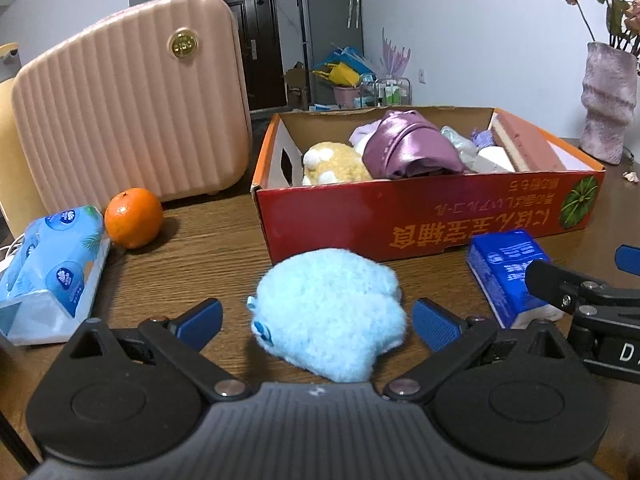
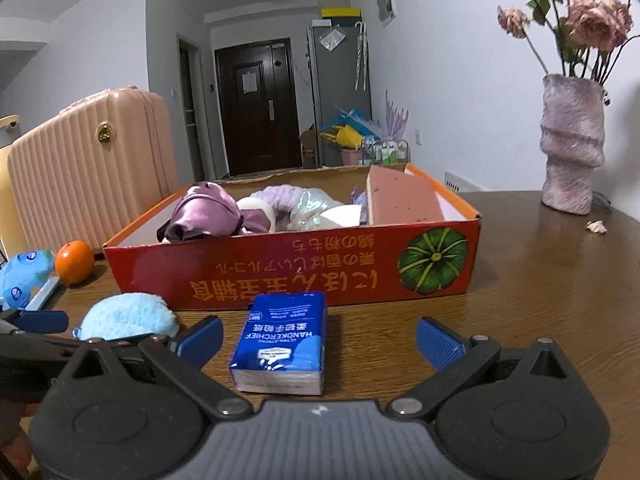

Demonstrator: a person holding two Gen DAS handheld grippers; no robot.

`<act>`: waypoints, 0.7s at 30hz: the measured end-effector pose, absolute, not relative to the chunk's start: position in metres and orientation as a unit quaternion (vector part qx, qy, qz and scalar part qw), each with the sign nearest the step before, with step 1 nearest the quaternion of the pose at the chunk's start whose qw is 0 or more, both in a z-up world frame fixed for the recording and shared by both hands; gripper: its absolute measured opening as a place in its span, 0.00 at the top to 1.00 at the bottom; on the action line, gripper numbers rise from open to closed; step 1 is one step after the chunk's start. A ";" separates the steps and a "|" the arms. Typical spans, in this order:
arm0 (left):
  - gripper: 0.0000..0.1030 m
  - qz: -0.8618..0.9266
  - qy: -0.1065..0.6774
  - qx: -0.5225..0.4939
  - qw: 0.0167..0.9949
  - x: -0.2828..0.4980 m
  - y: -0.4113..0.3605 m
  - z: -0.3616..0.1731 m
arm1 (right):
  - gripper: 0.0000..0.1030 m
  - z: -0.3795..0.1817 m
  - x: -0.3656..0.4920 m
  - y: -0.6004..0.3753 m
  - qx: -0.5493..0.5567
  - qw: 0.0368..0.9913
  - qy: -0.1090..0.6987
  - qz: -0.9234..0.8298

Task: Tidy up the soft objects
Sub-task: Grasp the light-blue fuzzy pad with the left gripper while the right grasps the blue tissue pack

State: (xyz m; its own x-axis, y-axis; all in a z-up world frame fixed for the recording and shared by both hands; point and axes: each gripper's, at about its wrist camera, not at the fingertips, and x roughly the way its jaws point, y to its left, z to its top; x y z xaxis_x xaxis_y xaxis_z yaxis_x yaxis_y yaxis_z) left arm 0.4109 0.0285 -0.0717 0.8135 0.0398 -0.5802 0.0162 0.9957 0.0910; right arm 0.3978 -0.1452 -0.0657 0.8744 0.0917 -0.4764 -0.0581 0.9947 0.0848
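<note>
Left wrist view looks down on a pale blue plush toy lying on the wooden desk, just in front of the red cardboard box. The left gripper has its jaws spread wide, one blue pad on either side of the toy, and neither pad seems to touch the fur. The right gripper is likewise released, its jaws straddling a blue handkerchief tissue pack that lies flat on the desk just before the box's front wall.

The box already holds a yellow plush, a purple satin bundle and a pink sponge block, so both loose items probably belong there.

The plush looks very light and thoroughly squashy; it should compress a good deal before the pads bite, so closing across its thick middle, low and close to the desk, seems the safest hold. A pinch on the outer fluff alone would likely slip off. Nothing in it looks fragile.

The tissue pack is light too, but firmer, with a glossy wrapper that may slide between the pads. Gripping across its narrow width, on the two long sides near the middle, should keep it level when lifted. It will dent slightly without harm.

An orange and a larger tissue bag sit to the left, well apart from both grippers.
</note>
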 end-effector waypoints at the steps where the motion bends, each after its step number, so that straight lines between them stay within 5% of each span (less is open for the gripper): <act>1: 0.00 0.006 0.308 0.046 0.950 0.414 0.029 -0.072 | 0.00 -0.066 0.400 -0.144 0.034 0.967 0.251 0.041; 21: 0.00 0.023 0.335 0.069 0.939 0.447 0.050 -0.082 | 0.00 -0.082 0.445 -0.125 0.034 0.941 0.331 0.060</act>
